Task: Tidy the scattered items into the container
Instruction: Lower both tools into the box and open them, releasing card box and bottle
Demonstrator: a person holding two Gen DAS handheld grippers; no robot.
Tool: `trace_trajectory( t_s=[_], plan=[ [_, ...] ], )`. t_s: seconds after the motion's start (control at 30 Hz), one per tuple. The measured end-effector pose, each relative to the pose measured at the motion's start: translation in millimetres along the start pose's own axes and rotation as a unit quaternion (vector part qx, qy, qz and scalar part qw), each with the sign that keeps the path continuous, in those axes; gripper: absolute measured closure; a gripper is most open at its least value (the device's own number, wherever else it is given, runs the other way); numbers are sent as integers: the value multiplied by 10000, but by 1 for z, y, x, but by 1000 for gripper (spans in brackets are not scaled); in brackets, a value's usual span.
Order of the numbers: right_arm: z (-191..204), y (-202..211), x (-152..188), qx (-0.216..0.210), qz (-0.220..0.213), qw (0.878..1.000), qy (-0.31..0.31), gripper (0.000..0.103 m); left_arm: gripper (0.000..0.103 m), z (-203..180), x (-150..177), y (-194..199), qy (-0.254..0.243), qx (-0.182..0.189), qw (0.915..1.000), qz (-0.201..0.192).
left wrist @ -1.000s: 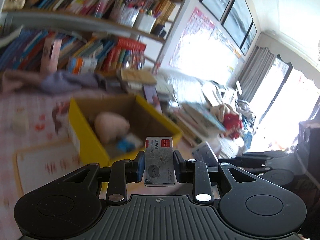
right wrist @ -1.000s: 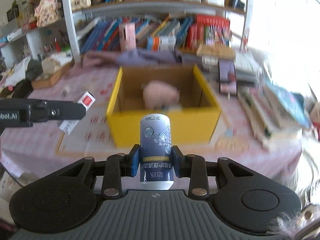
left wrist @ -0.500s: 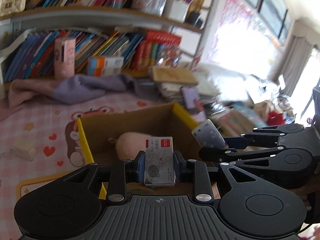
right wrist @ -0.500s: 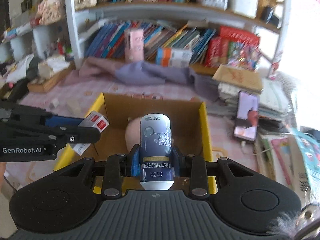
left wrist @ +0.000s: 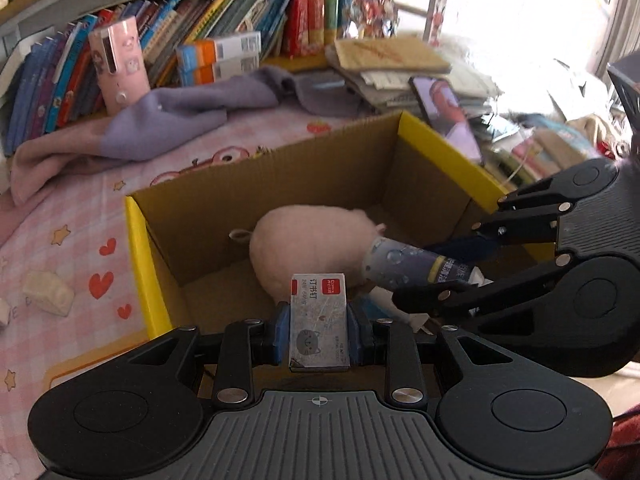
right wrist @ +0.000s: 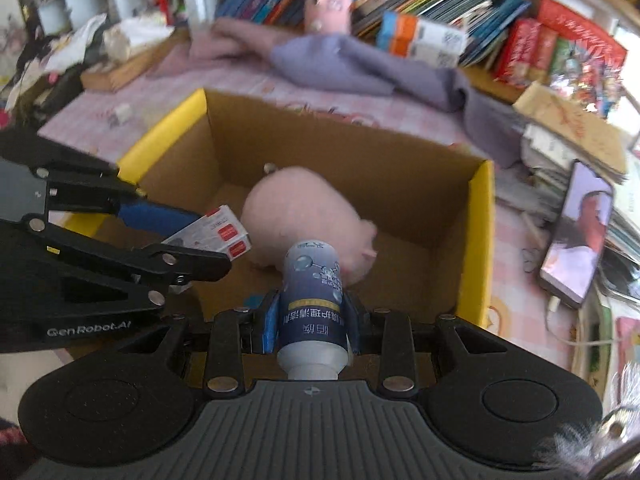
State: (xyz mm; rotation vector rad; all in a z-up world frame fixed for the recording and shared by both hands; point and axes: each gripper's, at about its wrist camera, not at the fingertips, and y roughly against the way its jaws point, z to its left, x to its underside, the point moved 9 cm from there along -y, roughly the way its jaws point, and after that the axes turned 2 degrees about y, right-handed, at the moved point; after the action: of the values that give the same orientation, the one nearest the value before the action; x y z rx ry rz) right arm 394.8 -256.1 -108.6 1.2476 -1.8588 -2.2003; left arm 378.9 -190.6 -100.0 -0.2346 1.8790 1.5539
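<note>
A yellow-edged cardboard box (left wrist: 138, 256) (right wrist: 478, 240) stands open on the pink tablecloth, with a pink plush pig (left wrist: 316, 240) (right wrist: 304, 208) lying inside. My left gripper (left wrist: 319, 334) is shut on a small grey staple box (left wrist: 319, 320) with a red label, held over the box's near side. That staple box (right wrist: 218, 234) and left gripper (right wrist: 188, 240) also show at the left of the right wrist view. My right gripper (right wrist: 311, 324) is shut on a dark blue bottle (right wrist: 312, 292) with a white cap, above the box opening. The bottle (left wrist: 404, 268) comes in from the right, beside the pig.
A purple cloth (left wrist: 168, 116) (right wrist: 360, 64) lies behind the box, below shelves of books (left wrist: 240, 12). A phone (right wrist: 576, 232) (left wrist: 446, 116) rests on stacked books to the right. A white eraser-like block (left wrist: 48, 298) sits on the tablecloth to the left.
Both grippers have moved forward and tipped downward over the box, which now fills the views. The two grippers have come close together. Each still holds its item.
</note>
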Motion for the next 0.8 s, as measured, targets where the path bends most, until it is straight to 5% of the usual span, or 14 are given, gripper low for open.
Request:
trace_trajectory(
  t_s=[0.3,0.8],
  plan=[
    [-4,-14,4,-154,233,9995,111,72,74,1,5,-16,85,42,9995,309],
    [-4,23,-7,-59,-402,9991,-111,71,59,1,-5,26,163,48,9990,-403]
  ],
)
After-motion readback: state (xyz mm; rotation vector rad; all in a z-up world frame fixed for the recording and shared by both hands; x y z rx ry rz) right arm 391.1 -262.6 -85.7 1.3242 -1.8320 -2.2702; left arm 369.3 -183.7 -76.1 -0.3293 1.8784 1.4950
